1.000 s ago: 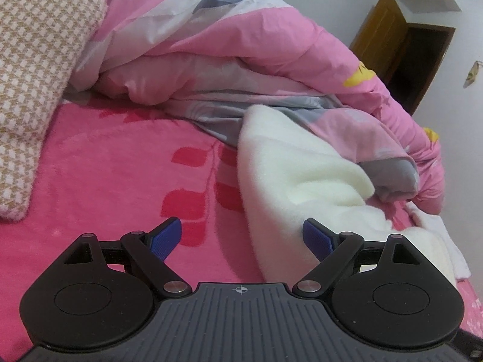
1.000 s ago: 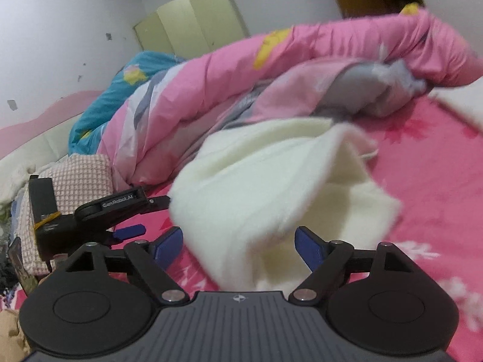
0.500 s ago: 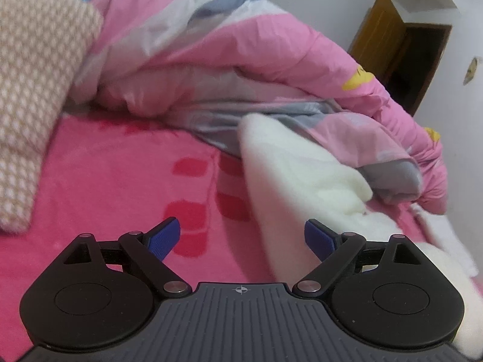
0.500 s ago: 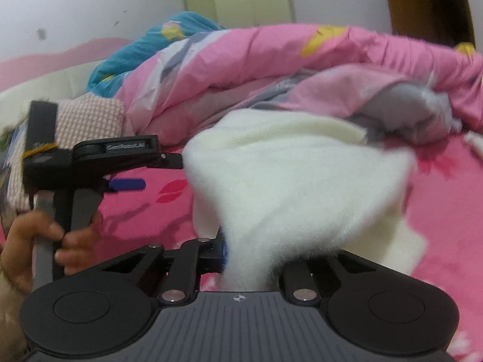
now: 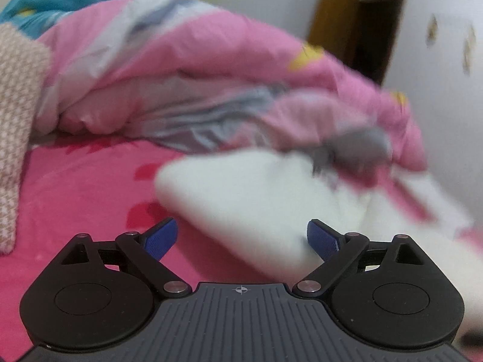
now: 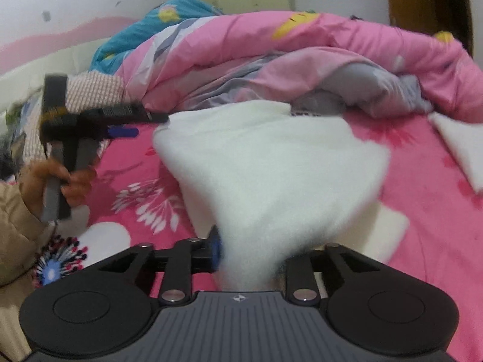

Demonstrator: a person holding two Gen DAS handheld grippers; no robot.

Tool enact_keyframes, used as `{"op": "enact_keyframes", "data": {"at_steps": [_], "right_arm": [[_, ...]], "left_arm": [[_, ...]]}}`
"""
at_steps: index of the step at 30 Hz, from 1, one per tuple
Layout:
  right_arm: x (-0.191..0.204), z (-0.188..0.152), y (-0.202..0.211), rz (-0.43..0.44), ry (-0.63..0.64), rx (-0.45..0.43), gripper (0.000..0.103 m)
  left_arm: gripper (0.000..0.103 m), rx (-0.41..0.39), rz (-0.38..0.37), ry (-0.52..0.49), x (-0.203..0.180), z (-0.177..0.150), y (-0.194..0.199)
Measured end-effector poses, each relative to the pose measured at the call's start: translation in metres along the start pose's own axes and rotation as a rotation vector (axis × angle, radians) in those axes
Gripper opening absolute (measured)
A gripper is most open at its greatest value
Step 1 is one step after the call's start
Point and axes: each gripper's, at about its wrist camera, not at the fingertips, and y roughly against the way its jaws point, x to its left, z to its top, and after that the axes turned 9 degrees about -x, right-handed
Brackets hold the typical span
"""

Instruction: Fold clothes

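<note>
Bunching between the opening right tongs [image 6: 250,255], the white fleece [image 6: 271,166].

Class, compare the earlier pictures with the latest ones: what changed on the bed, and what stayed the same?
The right gripper closed on the white cloth and lifted its edge; its jaws are now opening slightly with the cloth between them. The left gripper stayed open and empty. The pink quilt did not move.

A white fleece [image 6: 271,169] is bunched between the fingers of the right gripper [image 6: 250,256], whose jaws are opening. At nine o'clock the left gripper [image 6: 120,126] is held by a hand [image 6: 57,178]. A pink quilt [image 6: 302,54] is heaped at twelve o'clock on the bed [image 6: 428,235].
</note>
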Motion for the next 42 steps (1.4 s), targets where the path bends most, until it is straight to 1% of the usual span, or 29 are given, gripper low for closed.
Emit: {"op": "enact_keyframes", "data": {"at_steps": [1,2,3,4,5,8,10,12,15,17,19,21,22,24,26,27,28,29,32,35,37,38,39,42], "right_arm": [[-0.002,0.001,0.004,-0.002,-0.018,0.000,0.042],[-0.006,0.003,0.010,-0.003,-0.036,-0.004,0.046],[-0.011,0.005,0.018,-0.003,-0.056,-0.012,0.049],[-0.017,0.007,0.025,-0.003,-0.076,-0.023,0.057],[-0.024,0.009,0.034,-0.007,-0.100,-0.044,0.062],[-0.052,0.021,0.048,-0.043,-0.214,-0.114,0.068],[-0.071,0.031,0.043,-0.079,-0.290,-0.136,0.072],[-0.089,0.039,0.027,-0.119,-0.355,-0.136,0.073],[-0.114,0.045,-0.008,-0.140,-0.457,-0.113,0.073],[-0.129,0.046,-0.029,-0.154,-0.499,-0.096,0.073],[-0.138,0.047,-0.046,-0.172,-0.522,-0.088,0.070],[-0.143,0.047,-0.057,-0.173,-0.536,-0.087,0.064],[-0.145,0.047,-0.062,-0.169,-0.540,-0.086,0.060],[-0.146,0.049,-0.072,-0.151,-0.540,-0.062,0.056],[-0.145,0.050,-0.080,-0.157,-0.529,-0.031,0.049],[-0.144,0.051,-0.082,-0.160,-0.522,-0.023,0.047],[-0.143,0.052,-0.083,-0.161,-0.516,-0.017,0.040],[-0.142,0.053,-0.083,-0.159,-0.510,-0.018,0.029],[-0.136,0.059,-0.076,-0.149,-0.484,-0.047,0.023],[-0.121,0.067,-0.063,-0.146,-0.426,-0.090,0.020],[-0.111,0.071,-0.053,-0.152,-0.387,-0.123,0.018],[-0.106,0.073,-0.048,-0.158,-0.366,-0.138,0.014],[-0.101,0.075,-0.044,-0.165,-0.346,-0.148,0.014],[-0.095,0.077,-0.043,-0.199,-0.299,-0.129,0.014]], "left_arm": [[0.094,0.016,0.019,-0.046,-0.005,-0.005,-0.004],[0.094,0.031,0.038,-0.093,-0.011,-0.010,-0.008],[0.094,0.039,0.047,-0.104,-0.011,-0.011,-0.010],[0.095,0.047,0.055,-0.114,-0.012,-0.013,-0.012],[0.096,0.055,0.063,-0.124,-0.012,-0.014,-0.013],[0.098,0.081,0.067,-0.107,-0.008,-0.014,-0.015],[0.099,0.093,0.069,-0.103,-0.006,-0.015,-0.016],[0.099,0.099,0.071,-0.106,-0.006,-0.016,-0.016],[0.099,0.101,0.069,-0.109,-0.006,-0.017,-0.017],[0.099,0.105,0.068,-0.108,-0.006,-0.017,-0.018],[0.100,0.108,0.065,-0.107,-0.005,-0.017,-0.018],[0.100,0.113,0.063,-0.102,-0.005,-0.017,-0.019],[0.100,0.115,0.063,-0.101,-0.005,-0.017,-0.020],[0.100,0.119,0.064,-0.100,-0.005,-0.017,-0.020],[0.101,0.124,0.066,-0.098,-0.005,-0.017,-0.021],[0.101,0.126,0.066,-0.095,-0.005,-0.017,-0.022],[0.101,0.129,0.066,-0.093,-0.005,-0.017,-0.022],[0.101,0.129,0.067,-0.093,-0.005,-0.017,-0.022],[0.101,0.126,0.070,-0.101,-0.005,-0.017,-0.021],[0.101,0.127,0.074,-0.110,-0.005,-0.017,-0.022],[0.101,0.128,0.075,-0.112,-0.005,-0.017,-0.022],[0.101,0.128,0.075,-0.112,-0.005,-0.016,-0.022],[0.101,0.128,0.074,-0.111,-0.004,-0.016,-0.022],[0.101,0.126,0.074,-0.113,-0.004,-0.017,-0.023]]}}
